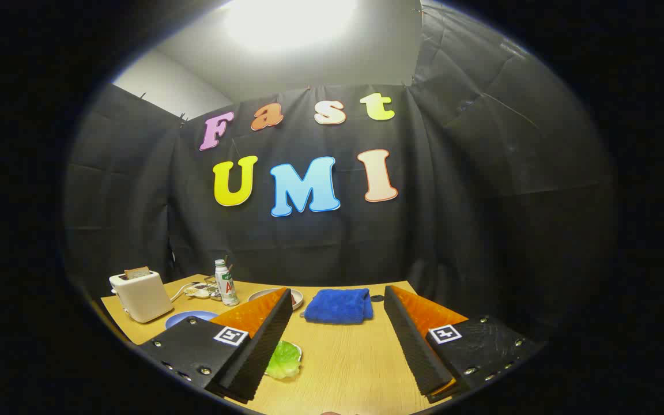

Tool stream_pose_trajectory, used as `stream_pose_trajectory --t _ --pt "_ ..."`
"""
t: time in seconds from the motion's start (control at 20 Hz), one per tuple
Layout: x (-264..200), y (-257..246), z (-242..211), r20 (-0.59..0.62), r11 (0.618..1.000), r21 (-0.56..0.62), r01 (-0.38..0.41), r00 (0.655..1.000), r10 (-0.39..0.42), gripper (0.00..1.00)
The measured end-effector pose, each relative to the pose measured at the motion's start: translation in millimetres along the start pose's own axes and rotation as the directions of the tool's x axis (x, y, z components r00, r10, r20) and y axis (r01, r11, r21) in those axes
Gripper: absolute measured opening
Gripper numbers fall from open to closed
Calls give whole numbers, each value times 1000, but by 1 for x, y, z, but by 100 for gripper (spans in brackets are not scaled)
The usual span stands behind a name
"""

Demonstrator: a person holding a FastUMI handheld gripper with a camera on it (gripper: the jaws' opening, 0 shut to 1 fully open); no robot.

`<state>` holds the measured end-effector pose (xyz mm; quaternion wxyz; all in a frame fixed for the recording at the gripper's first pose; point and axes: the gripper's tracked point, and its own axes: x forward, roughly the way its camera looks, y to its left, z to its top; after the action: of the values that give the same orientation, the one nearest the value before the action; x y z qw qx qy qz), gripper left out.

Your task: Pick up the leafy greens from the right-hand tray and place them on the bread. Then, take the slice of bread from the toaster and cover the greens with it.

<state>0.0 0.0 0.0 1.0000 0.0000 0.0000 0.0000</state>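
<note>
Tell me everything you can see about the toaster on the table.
The toaster is a small, boxy, cream-coloured appliance with rounded corners and a smooth, plastic-looking shell. It stands upright on the wooden table, near its far corner, beyond and to the side of the open gripper. A browned bread slice sticks up out of its top slot. A blue plate lies just in front of it. Nothing else touches it that I can see.

A folded blue towel (338, 305) lay on the wooden table (355, 363) — a small bottle (226, 282) stood well apart, near the back edge.
</note>
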Motion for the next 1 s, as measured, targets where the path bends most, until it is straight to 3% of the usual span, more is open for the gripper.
stream_pose_trajectory --t 0.7,0.85,1.0 --pt "26 44 1 5 998 -55 24 1000 -23 98" --pt "37 70 -11 -34 998 -54 -32 999 30 98" --pt "48 86 -33 -141 987 -134 -90 987 71 98"
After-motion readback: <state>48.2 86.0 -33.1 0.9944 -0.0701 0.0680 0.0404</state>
